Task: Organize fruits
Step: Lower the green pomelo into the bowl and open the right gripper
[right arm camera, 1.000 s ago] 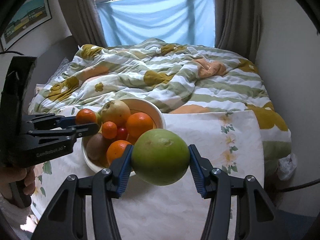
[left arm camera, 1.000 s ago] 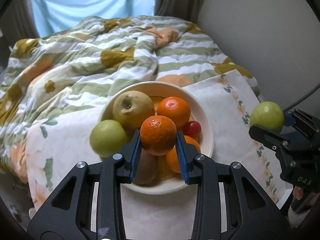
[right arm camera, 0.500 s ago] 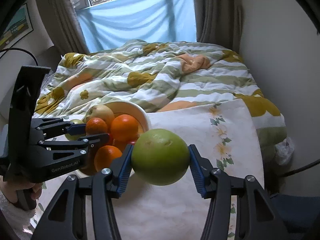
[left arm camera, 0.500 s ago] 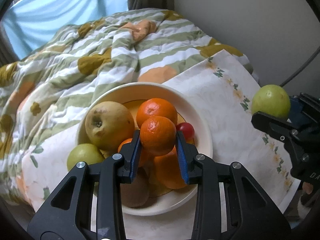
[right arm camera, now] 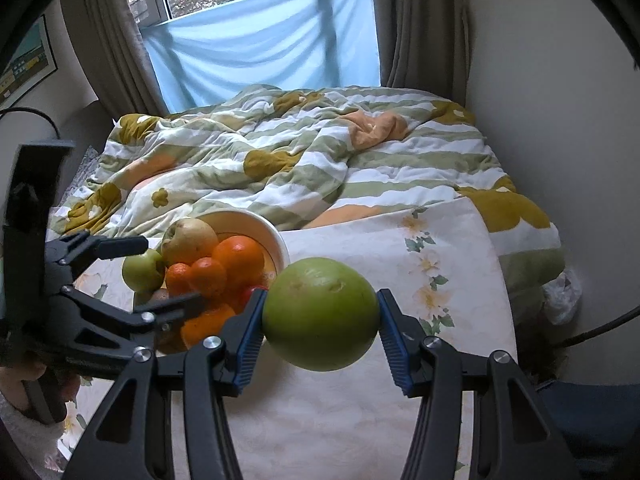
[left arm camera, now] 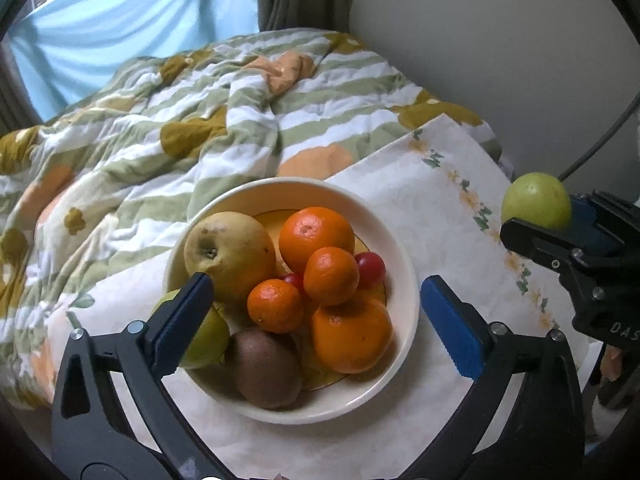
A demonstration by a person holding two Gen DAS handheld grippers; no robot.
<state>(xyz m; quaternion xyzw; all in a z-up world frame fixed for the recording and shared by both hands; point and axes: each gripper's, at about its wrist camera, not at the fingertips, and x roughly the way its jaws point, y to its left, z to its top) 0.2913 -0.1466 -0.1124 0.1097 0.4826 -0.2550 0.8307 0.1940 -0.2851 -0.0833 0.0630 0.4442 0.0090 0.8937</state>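
Note:
A cream bowl (left arm camera: 404, 280) on a floral cloth holds a yellow pear (left arm camera: 228, 250), oranges, two small mandarins (left arm camera: 331, 275), a kiwi (left arm camera: 266, 368) and red grapes. My left gripper (left arm camera: 316, 316) is open and empty above the bowl, its jaws either side of the fruit. A green apple (left arm camera: 208, 340) lies by the bowl's left rim, behind the left finger. My right gripper (right arm camera: 320, 334) is shut on a large green fruit (right arm camera: 322, 314), held in the air right of the bowl (right arm camera: 276, 240). It also shows in the left wrist view (left arm camera: 536, 200).
The floral cloth (right arm camera: 400, 264) lies over a table at the foot of a bed with a rumpled striped duvet (right arm camera: 300, 160). A wall runs along the right (right arm camera: 560, 100). A window with a blue cloth (right arm camera: 260, 44) is behind the bed.
My left gripper opened and let go of the mandarin, which now rests on the pile in the bowl. The right gripper kept its green fruit and shifted slightly.

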